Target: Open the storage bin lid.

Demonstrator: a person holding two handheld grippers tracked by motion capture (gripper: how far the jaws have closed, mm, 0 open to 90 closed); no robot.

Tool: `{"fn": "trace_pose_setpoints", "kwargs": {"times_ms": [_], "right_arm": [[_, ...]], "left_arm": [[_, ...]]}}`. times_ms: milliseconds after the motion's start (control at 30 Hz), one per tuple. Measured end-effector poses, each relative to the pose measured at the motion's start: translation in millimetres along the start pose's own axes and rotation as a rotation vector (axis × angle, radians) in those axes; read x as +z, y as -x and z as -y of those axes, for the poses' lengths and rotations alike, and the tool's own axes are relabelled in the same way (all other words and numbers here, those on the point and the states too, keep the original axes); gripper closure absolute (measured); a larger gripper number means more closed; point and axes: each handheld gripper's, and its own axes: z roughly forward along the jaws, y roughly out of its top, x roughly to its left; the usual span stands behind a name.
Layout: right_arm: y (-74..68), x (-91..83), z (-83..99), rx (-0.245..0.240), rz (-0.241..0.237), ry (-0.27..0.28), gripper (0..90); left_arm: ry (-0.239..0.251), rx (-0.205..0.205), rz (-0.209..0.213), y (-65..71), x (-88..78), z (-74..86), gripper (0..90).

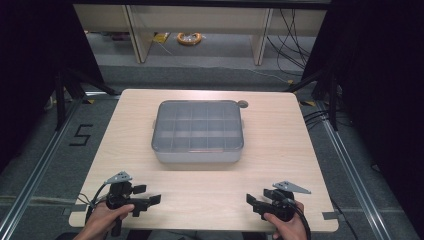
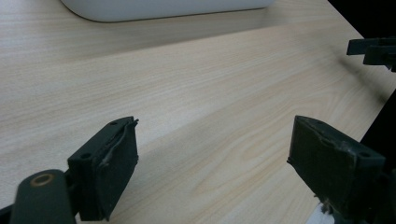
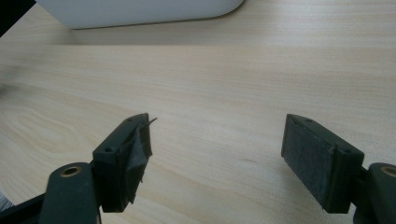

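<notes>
At the table's point(image 1: 280, 150) near left corner, the left hand-held gripper point(image 1: 148, 202) hovers with jaws wide apart, gripping nothing. A lidded grey compartment box point(image 1: 198, 131) sits mid-table, toward the far edge. Near the near right corner, the right hand-held gripper point(image 1: 254, 204) likewise gapes, empty.

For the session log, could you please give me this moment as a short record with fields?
surface: light wooden table
object: grey compartment box, clear lid shut, near the table's middle
box contents: none discernible through the lid
left gripper: open, holds nothing, at the near left edge
right gripper: open, holds nothing, at the near right edge
contact: both grippers apart from the box
</notes>
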Motion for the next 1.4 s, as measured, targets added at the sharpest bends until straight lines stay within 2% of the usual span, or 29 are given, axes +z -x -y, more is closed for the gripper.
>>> {"fn": "trace_pose_setpoints", "kwargs": {"times_ms": [100,133,167,200,233,400,433,533,633,667,800,867,900,933,1100,1133,1167,1200,1233,1267,1300,1333,1400], "right_arm": [[-1.7,-0.1,0.3,0.032,0.001,0.001,25.0],[0.7,-2.1,-0.4,-0.001,0.026,-0.009,25.0],[-2.0,-0.6,0.2,0.051,-0.004,-0.007,25.0],[0.9,-0.7,-0.4,0.015,0.005,0.002,25.0],[-1.7,-0.9,-0.2,0.057,-0.006,-0.002,24.9],[-1.1,-1.3,-0.5,0.057,-0.017,-0.003,24.4],[2.7,-0.5,-0.8,0.013,-0.018,0.011,24.3],[2.3,-1.6,-1.3,0.024,-0.036,0.015,23.1],[2.4,-0.5,-1.3,0.028,-0.032,0.029,23.1],[-1.1,-2.8,-1.6,0.075,-0.029,0.017,23.1],[0.3,-3.3,-2.0,0.073,-0.027,0.026,23.0],[1.3,-4.3,-2.8,0.087,-0.027,0.032,23.0],[1.3,-4.3,-2.8,0.087,-0.027,0.032,23.0],[5.5,-2.0,-2.8,0.047,-0.021,0.059,23.0],[7.8,-2.6,-4.0,0.053,-0.026,0.07,23.0],[4.0,-4.6,-4.3,0.112,-0.035,0.055,23.0],[4.4,-3.8,-4.4,0.116,-0.037,0.071,23.0],[9.7,-3.7,-5.8,0.076,-0.036,0.078,23.0],[9.7,-3.7,-5.8,0.076,-0.036,0.078,23.0],[8.3,-3.1,-6.5,0.109,-0.03,0.09,23.1],[8.3,-3.1,-6.5,0.109,-0.03,0.09,23.1],[11.3,-3.7,-7.7,0.083,-0.035,0.097,23.1],[12.9,-2.3,-7.7,0.081,-0.031,0.102,23.1]], "left_arm": [[0.001,-0.004,-0.008,-0.3,0.0,-0.2,14.8],[0.005,-0.004,-0.005,-0.7,0.4,0.0,14.8],[0.002,-0.003,-0.003,-1.0,0.1,-0.2,14.8],[0.001,-0.003,-0.003,-1.2,-0.1,-0.2,14.8],[0.002,-0.004,-0.005,-1.3,-0.1,-0.3,14.8],[0.007,-0.011,-0.006,-2.5,-0.3,-0.5,14.8],[0.008,-0.013,-0.006,-2.6,-0.3,-0.6,14.7],[0.008,-0.019,-0.005,-3.6,-0.5,-1.0,14.8],[0.011,-0.02,-0.01,-3.7,-0.6,-1.1,14.9],[0.011,-0.02,-0.01,-3.9,-0.8,-1.1,14.9],[0.022,-0.023,-0.022,-4.0,-0.3,-0.9,14.9],[0.011,-0.021,-0.011,-5.3,-0.8,-1.5,14.9],[0.011,-0.024,-0.013,-5.2,-0.9,-1.5,14.9],[0.012,-0.028,-0.014,-5.5,-1.0,-1.7,15.0],[0.017,-0.032,-0.017,-6.2,-0.8,-1.8,15.0],[0.017,-0.033,-0.018,-6.3,-0.9,-1.9,15.0],[0.018,-0.035,-0.019,-6.4,-0.8,-1.9,15.0],[0.016,-0.034,-0.019,-6.9,-0.6,-1.9,15.0],[0.016,-0.034,-0.019,-6.9,-0.6,-1.9,15.0],[0.021,-0.034,-0.026,-6.7,-0.2,-1.6,15.0],[0.02,-0.036,-0.019,-7.2,-0.1,-1.7,15.0],[0.016,-0.037,-0.021,-7.4,-0.5,-2.0,15.0],[0.017,-0.039,-0.02,-7.4,-0.5,-2.1,15.0]]}}
